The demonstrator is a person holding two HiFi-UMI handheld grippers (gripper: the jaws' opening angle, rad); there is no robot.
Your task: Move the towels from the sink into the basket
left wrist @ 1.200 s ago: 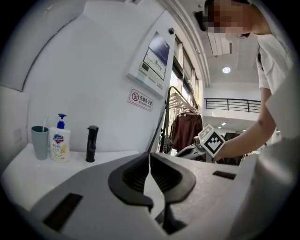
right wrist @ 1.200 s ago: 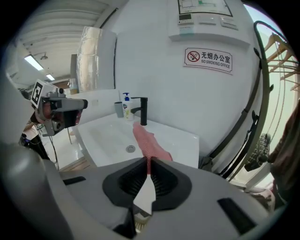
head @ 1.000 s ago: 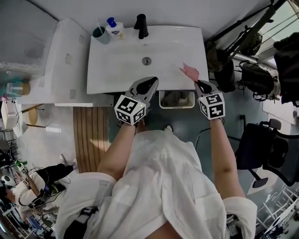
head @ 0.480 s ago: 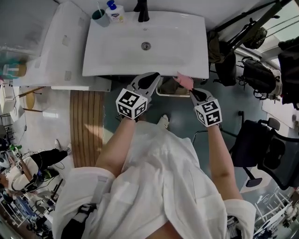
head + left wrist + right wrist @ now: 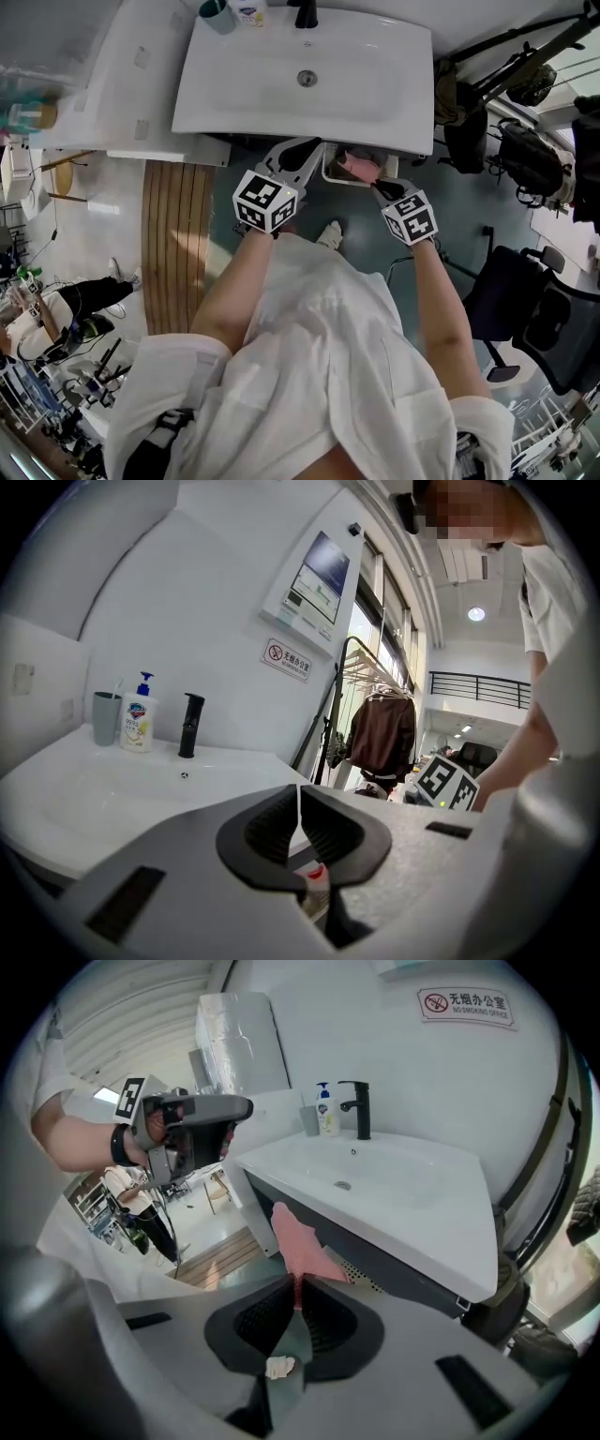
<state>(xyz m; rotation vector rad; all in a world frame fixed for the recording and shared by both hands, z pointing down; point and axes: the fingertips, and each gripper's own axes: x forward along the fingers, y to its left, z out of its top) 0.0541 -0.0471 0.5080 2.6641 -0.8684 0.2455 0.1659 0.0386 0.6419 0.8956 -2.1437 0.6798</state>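
Surface: white sink (image 5: 281,94) mounted against a white wall, with a black faucet (image 5: 306,13) at its back edge.
Floor: grey-green floor (image 5: 366,234); a wooden slat mat (image 5: 172,244) lies to the left of the person.
Room: a brown jacket (image 5: 380,735) hangs on a rack; a dark office chair (image 5: 525,309) stands to the right.
Writing: the wall sign (image 5: 466,1003) carries a no-smoking symbol, Chinese characters and "NO SMOKING OFFICE".
Label: the soap bottle (image 5: 138,720) has a blue-and-red label; its print is too small to read.
Cup: grey cup (image 5: 105,718) just beside the soap bottle, with a thin stick standing in it.
Basket: white perforated basket (image 5: 328,178) under the sink's front edge.
Towel: pink towel (image 5: 359,167) at the basket's opening; contact with the basket cannot be told.
Right gripper (image 5: 380,190): jaws narrow, clamped on the towel's edge.
Left gripper (image 5: 305,150): jaws together, nothing between them, near the sink's front edge.
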